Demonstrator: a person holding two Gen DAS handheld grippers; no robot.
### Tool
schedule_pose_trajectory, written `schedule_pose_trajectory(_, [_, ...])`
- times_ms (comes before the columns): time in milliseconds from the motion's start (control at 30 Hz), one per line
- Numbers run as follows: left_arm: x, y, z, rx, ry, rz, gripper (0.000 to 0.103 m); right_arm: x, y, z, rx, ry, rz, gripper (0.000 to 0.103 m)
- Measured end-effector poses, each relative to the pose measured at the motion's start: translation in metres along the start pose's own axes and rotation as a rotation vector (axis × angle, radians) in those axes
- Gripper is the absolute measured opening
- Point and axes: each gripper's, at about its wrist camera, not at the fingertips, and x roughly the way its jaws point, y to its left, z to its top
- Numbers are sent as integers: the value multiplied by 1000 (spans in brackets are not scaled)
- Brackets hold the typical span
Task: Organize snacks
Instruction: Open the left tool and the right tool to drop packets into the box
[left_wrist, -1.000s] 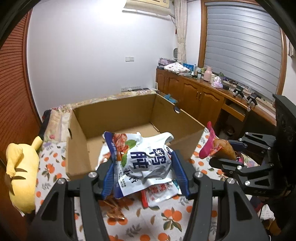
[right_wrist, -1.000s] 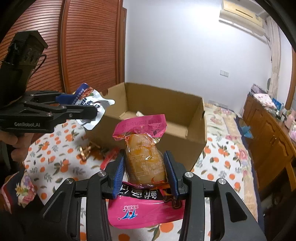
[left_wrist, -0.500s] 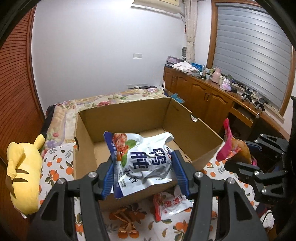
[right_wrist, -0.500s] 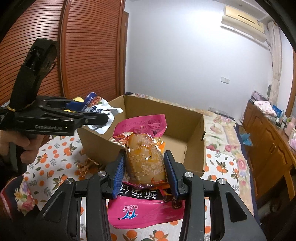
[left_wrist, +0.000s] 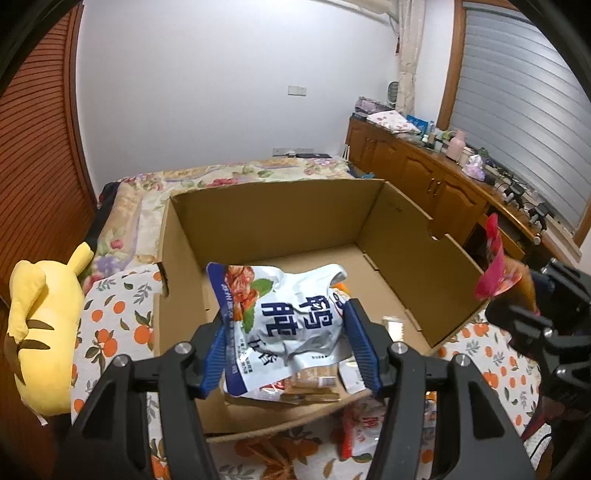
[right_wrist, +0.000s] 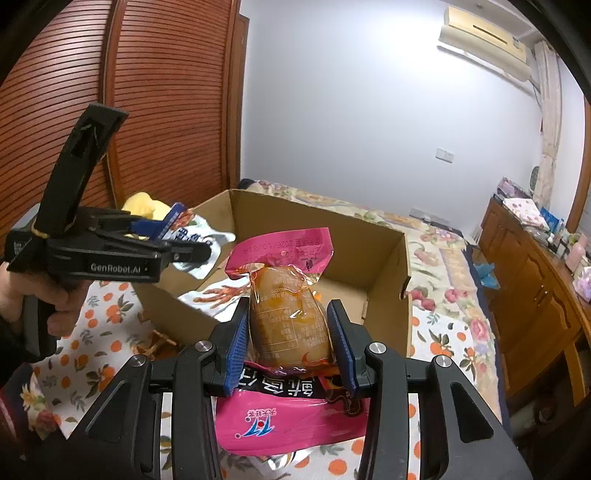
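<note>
Left gripper (left_wrist: 286, 350) clamps a white pouch (left_wrist: 280, 325) over the open box (left_wrist: 280, 214); its jaws have just eased slightly wider, pads touching the pouch. Right gripper (right_wrist: 290, 343) grips an orange pack (right_wrist: 288, 314) near the box's near wall, a pink bag (right_wrist: 284, 424) beneath it at 6 o'clock. Inside the box lie a few packets; its floor toward 12 o'clock is bare. One yellow plush (left_wrist: 40, 332) sits at 9 o'clock, a cabinet (left_wrist: 436, 184) at 2 o'clock.

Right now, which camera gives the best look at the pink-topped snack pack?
The right wrist view: the pink-topped snack pack sits centred between that gripper's blue fingers. The left wrist view shows only its pink edge at far right.
</note>
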Motion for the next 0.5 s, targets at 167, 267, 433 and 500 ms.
schedule_pose_trajectory(167, [14, 9, 2, 3, 9, 42, 58, 16, -1, 8, -15, 13, -25, 42])
schedule_pose_trajectory(267, [16, 13, 4, -4, 7, 49, 58, 27, -4, 11, -12, 23, -26, 42])
schedule_pose_trajectory(433, [16, 16, 0, -3, 0, 56, 64, 50, -10, 13, 23, 49, -13, 42])
schedule_pose_trajectory(500, [15, 17, -1, 0, 0, 59, 66, 59, -12, 12, 41, 60, -7, 42])
